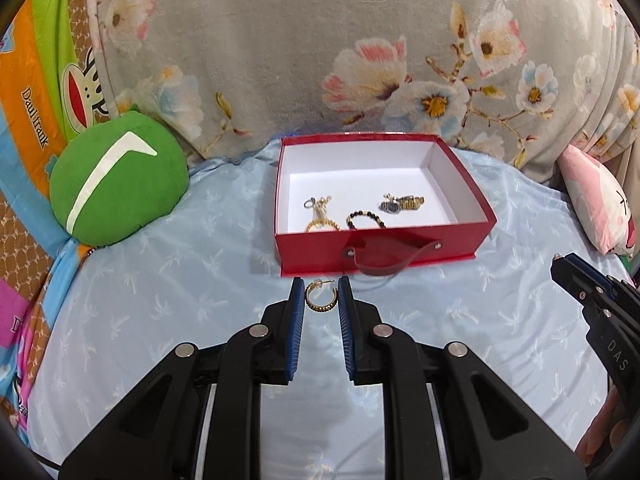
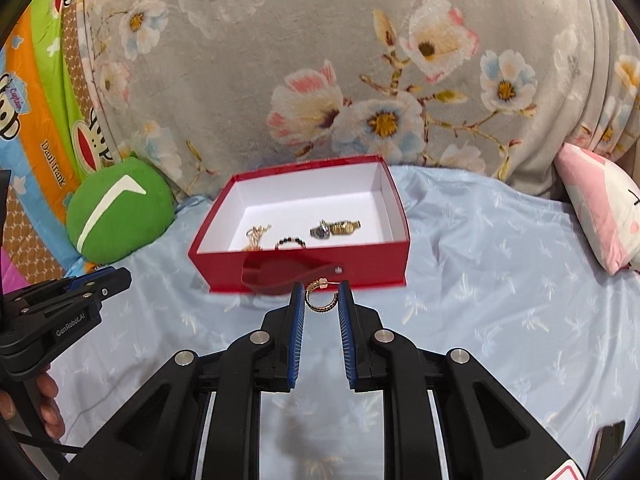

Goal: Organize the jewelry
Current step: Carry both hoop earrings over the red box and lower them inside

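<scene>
Left gripper (image 1: 320, 292) clamps a gold hoop earring (image 1: 319, 299) between its blue pads, the hoop spanning the narrow gap near the fingertips, its post and pale backing pointing up; right gripper (image 2: 320, 294) pinches a second gold hoop earring (image 2: 319, 300) in the same way. Both grippers sit side by side above open bedding just near of a red box (image 1: 376, 258), and each appears at the edge of the other's view, well apart from it. Free room lies on the near, left and right sides of the box; on the far side its wall stands close to a grey floral quilt (image 1: 304, 52) that rises like a backdrop. Lidless and white inside, the box has a dark red strap handle (image 1: 390, 258) riveted to its near wall. Inside it, towards the near wall, lie a gold chain piece with a ring (image 1: 318, 208) at left, a dark beaded bracelet (image 1: 364, 219) in the middle, and a gold-banded wristwatch (image 1: 402, 203) at right, none touching another; a gold bracelet (image 1: 322, 226) lies just behind the near wall, partly hidden. Underneath is a pale blue sheet (image 1: 180, 280) printed with small white sprigs. Far left rests a round green cushion (image 1: 116, 184) against a bright cartoon-print blanket (image 1: 36, 92); far right lies a pink and white pillow (image 1: 600, 204).
</scene>
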A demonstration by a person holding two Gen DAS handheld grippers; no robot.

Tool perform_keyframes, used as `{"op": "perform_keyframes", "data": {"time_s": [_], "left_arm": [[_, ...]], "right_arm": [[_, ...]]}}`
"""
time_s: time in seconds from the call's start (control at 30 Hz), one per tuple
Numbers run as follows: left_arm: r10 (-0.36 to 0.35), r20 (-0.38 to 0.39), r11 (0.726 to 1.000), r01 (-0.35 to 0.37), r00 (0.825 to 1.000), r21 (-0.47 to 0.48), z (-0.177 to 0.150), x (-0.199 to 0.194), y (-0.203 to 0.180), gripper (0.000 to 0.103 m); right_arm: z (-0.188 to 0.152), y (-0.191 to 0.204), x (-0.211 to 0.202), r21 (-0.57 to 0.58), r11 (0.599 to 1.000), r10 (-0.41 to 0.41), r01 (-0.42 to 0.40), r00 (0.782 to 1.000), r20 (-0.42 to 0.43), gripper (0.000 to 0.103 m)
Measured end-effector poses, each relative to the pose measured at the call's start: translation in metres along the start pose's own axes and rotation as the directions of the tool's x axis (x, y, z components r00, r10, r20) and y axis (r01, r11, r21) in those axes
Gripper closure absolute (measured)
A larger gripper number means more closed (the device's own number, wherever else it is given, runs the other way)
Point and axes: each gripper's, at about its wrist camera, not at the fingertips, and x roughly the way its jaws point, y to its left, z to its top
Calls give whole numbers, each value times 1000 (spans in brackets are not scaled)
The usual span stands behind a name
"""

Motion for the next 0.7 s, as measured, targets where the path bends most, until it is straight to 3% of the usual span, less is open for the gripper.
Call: {"op": "perform_keyframes", "data": {"time_s": [0.7], "left_arm": [[71, 73, 997, -70, 995, -13, 104, 52, 0, 86]], "right_arm": [[114, 4, 74, -40, 998, 54, -51, 996, 72, 87]]}}
